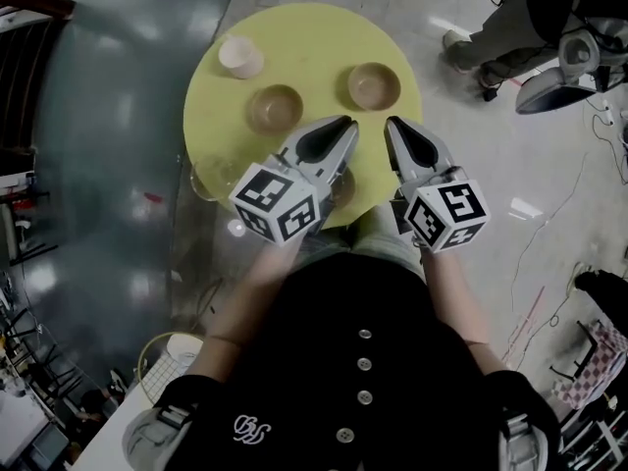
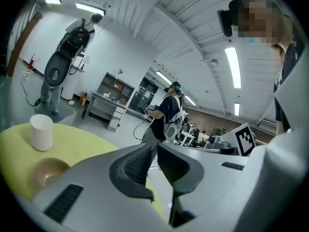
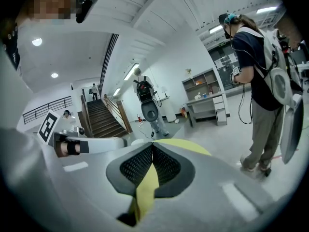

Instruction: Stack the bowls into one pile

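Both grippers hover side by side over the near edge of the round yellow counter (image 1: 304, 37), at the centre of the head view, and neither holds anything. The left gripper (image 1: 343, 126) has its jaws almost together, with only a thin slit between the pads, and the right gripper (image 3: 152, 146) is fully closed, tip to tip. Two brown bowls sit apart beyond them: the left bowl (image 1: 275, 107) is just up and left of the left gripper's tips, and the right bowl (image 1: 374, 85) lies toward the upper right of the counter. A white cup (image 1: 240, 57) stands at the upper left, and what looks like a clear bowl (image 1: 209, 178) rests at the counter's left edge. A brownish shape under the left gripper is too hidden to name. Stacking looks not yet begun. To start well, one gripper should probably open wide first, then come down with one jaw inside a bowl's rim and the other outside, pinching the wall firmly. It would then lift straight up, centre the bowl over the other one, and lower it until it nests before letting go. The path should stay clear of the cup so it is not knocked.
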Demonstrator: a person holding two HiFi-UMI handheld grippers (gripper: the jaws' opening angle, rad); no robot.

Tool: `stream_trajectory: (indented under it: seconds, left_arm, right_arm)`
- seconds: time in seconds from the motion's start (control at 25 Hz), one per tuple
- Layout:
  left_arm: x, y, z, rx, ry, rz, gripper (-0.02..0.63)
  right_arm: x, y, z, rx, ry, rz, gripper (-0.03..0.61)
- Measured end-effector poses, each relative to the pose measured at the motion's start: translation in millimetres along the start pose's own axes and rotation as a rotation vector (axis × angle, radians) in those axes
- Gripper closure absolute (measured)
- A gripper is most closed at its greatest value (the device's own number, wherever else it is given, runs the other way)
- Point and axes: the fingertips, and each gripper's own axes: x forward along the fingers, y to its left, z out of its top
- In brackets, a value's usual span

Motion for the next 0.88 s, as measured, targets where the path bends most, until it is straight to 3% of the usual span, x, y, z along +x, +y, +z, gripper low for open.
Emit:
stream_trajectory:
  seconds: [0.24,0.88]
  left_arm:
    - [24,23,-9,-0.037,0.041,0.000,0.580]
    - [73,86,-50,-0.112,0.163,0.091,0.578]
  right_arm:
    - [12,-22,-10,0.040,0.027,-0.043,0.580]
    - [52,-81,-41,0.103,0.101,-0.097,0.580]
